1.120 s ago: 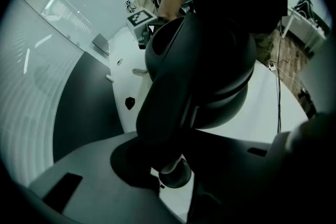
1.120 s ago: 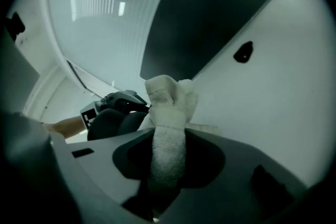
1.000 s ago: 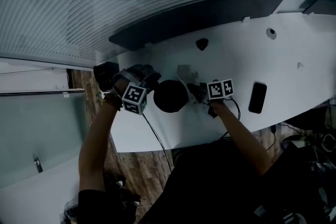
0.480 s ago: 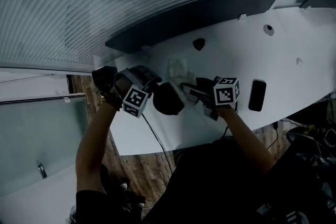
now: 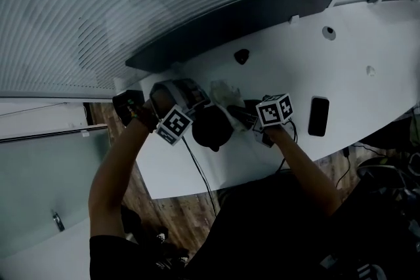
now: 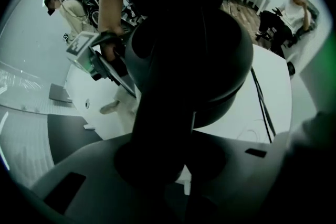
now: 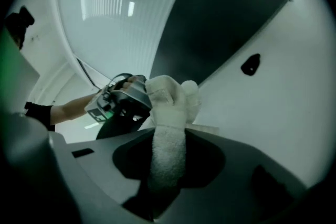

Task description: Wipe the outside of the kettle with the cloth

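The dark kettle [image 5: 211, 129] stands on the white table [image 5: 341, 75]; it fills the left gripper view as a round body [image 6: 205, 44]. Its handle [image 6: 160, 128] runs down between the jaws of my left gripper [image 5: 199, 113], which are closing onto it from above. My right gripper [image 5: 237, 116] is shut on the white cloth [image 5: 222, 94], held up just right of the kettle. In the right gripper view the bunched cloth [image 7: 169, 107] sticks out past the jaws, with the left gripper [image 7: 119, 98] right behind it.
A black phone [image 5: 318, 117] lies right of my right hand. A thin cable [image 5: 197, 174] runs from the kettle over the near table edge. A small dark knob [image 5: 241, 56] and a dark strip [image 5: 230, 20] sit at the far side. A seated person [image 6: 293, 5] is beyond the table.
My left gripper slid right onto the kettle and rolled, its jaws narrowing. My right gripper lifted the cloth off the table beside the kettle.
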A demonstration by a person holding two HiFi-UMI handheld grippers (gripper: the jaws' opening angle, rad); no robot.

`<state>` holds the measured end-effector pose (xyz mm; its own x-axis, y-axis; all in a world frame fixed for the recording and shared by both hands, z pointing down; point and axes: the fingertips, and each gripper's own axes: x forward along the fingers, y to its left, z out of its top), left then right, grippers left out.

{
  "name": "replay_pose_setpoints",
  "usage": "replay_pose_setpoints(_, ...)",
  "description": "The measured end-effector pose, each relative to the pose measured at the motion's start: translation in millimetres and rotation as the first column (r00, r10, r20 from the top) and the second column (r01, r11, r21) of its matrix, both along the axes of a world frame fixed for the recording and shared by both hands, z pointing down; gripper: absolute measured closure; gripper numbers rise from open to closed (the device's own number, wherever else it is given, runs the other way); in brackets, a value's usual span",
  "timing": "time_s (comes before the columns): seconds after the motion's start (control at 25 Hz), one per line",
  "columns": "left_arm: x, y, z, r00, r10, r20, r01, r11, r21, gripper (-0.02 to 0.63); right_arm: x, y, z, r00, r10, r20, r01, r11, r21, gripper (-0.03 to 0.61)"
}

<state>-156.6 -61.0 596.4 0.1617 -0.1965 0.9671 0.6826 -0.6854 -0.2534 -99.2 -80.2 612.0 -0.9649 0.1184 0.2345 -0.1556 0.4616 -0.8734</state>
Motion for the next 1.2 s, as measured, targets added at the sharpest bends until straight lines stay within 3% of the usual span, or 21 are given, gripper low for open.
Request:
replay_pose_setpoints(0.16,15.6,-4.9,-1.9,0.993,0.114,0.014,-0.115,0.993,0.017,0.508,13.3,4.2,53.3,0.992,0.009,-0.130,-0.019,0.997,-0.072,0.474)
replay_pose_setpoints(0.32,28.1,-6.8,-4.0,0.972,0.235,0.029,-0.236,0.971,0.032,0.508,26.5,15.4,88.2,0.969,-0.011,-0.247,-0.016,0.994,-0.108,0.474)
replay_pose_setpoints(0.44,38.4,-6.1,-4.1,0.944,0.327,0.044,-0.328,0.944,0.044,0.508,38.6,8.2,80.2,0.969,0.053,-0.243,-0.073,0.995,-0.074,0.474)
replay_pose_setpoints(0.52,44.6,-7.4,-4.0,0.926,0.374,0.053,-0.376,0.926,0.044,0.508,48.5,-10.8,50.3,0.977,0.161,-0.142,-0.169,0.985,-0.042,0.474)
replay_pose_setpoints(0.6,50.0,-10.1,-5.0,0.909,0.412,0.061,-0.415,0.909,0.043,0.508,52.9,-26.9,3.7,0.972,0.233,0.038,-0.233,0.972,-0.024,0.474)
replay_pose_setpoints(0.68,56.6,-10.1,-6.4,0.889,0.454,0.065,-0.456,0.889,0.040,0.508,47.1,-24.8,-50.1,0.950,0.198,0.241,-0.206,0.979,0.005,0.474)
replay_pose_setpoints(0.76,62.6,-9.7,-4.0,0.873,0.485,0.060,-0.487,0.873,0.039,0.508,38.1,-16.0,-82.9,0.929,0.135,0.345,-0.163,0.985,0.055,0.474)
replay_pose_setpoints(0.84,63.1,-10.2,0.5,0.873,0.485,0.053,-0.487,0.873,0.028,0.508,34.0,-16.4,-79.8,0.938,0.138,0.317,-0.169,0.983,0.071,0.474)
replay_pose_setpoints(1.04,63.1,-10.0,1.2,0.870,0.490,0.059,-0.492,0.870,0.030,0.508,22.2,-16.1,-17.9,0.985,0.132,0.111,-0.128,0.991,-0.042,0.474)
replay_pose_setpoints(1.2,67.7,-8.8,1.0,0.869,0.491,0.063,-0.493,0.869,0.035,0.508,16.4,-22.8,21.0,0.991,0.130,0.033,-0.126,0.986,-0.109,0.474)
